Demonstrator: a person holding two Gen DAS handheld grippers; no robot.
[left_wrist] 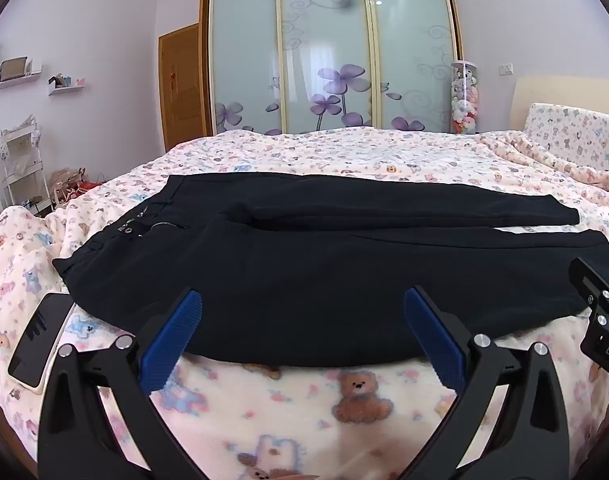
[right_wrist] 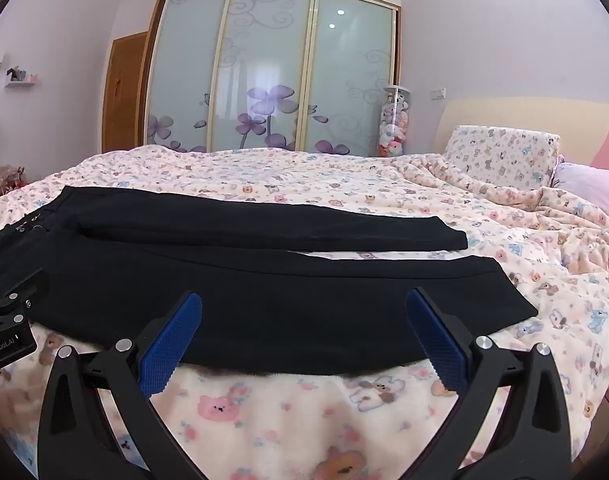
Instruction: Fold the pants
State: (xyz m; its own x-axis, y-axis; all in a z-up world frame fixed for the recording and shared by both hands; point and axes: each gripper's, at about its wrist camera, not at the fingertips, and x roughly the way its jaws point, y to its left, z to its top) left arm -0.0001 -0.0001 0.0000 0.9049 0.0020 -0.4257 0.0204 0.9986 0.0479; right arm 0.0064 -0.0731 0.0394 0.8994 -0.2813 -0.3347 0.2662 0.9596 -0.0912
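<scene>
Black pants [left_wrist: 304, 264] lie flat across the bed, waistband to the left, both legs stretched to the right with a narrow gap between them. They also show in the right wrist view [right_wrist: 264, 292]. My left gripper [left_wrist: 302, 300] is open and empty, hovering at the pants' near edge around the seat and thigh. My right gripper [right_wrist: 304, 300] is open and empty, at the near edge of the front leg, further toward the cuffs. Each gripper's body shows at the edge of the other's view.
The bed has a pink bear-print blanket [left_wrist: 304, 408]. A dark phone [left_wrist: 34, 340] lies on the blanket left of the left gripper. Pillows [right_wrist: 504, 156] sit at the right end. A wardrobe with frosted sliding doors [left_wrist: 328, 52] stands behind the bed.
</scene>
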